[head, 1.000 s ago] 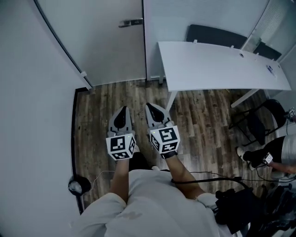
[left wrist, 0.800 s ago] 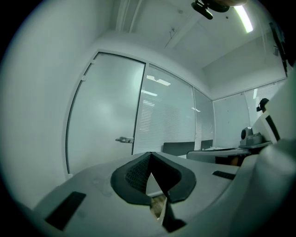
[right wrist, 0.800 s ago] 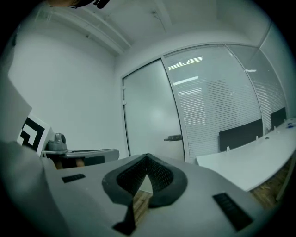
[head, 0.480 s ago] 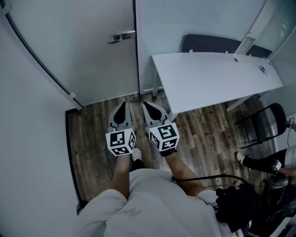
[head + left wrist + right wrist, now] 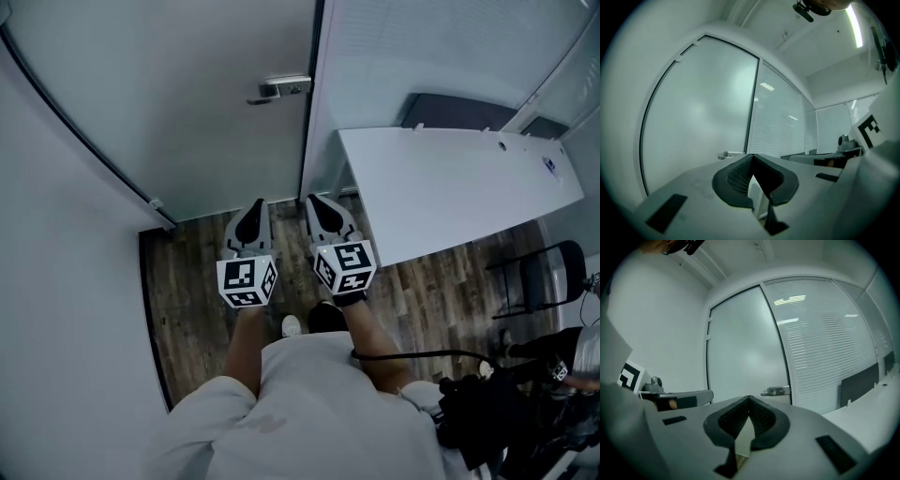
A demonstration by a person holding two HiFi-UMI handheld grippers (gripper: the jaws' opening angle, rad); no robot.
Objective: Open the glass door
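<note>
The frosted glass door (image 5: 202, 103) is closed, and its metal lever handle (image 5: 281, 87) sits by the dark frame post on the right. My left gripper (image 5: 252, 214) and right gripper (image 5: 322, 208) are held side by side, level, over the wood floor just short of the door. Both are shut with nothing between the jaws. In the left gripper view the handle (image 5: 725, 154) shows just left of my shut left gripper (image 5: 752, 158). In the right gripper view the handle (image 5: 776, 391) shows just right of and slightly above my shut right gripper (image 5: 749, 399). Neither gripper touches the handle.
A curved white wall (image 5: 56, 244) closes in on the left. To the right are a glass wall with blinds (image 5: 441, 47), a white table (image 5: 459, 187) with a dark chair back (image 5: 459, 111) behind it, a black chair (image 5: 544, 277), a black bag (image 5: 478, 412) and a seated person (image 5: 581, 352).
Both grippers have come forward toward the door together, staying shut. The door and its handle now stand nearer, and less floor lies in front of the grippers.
</note>
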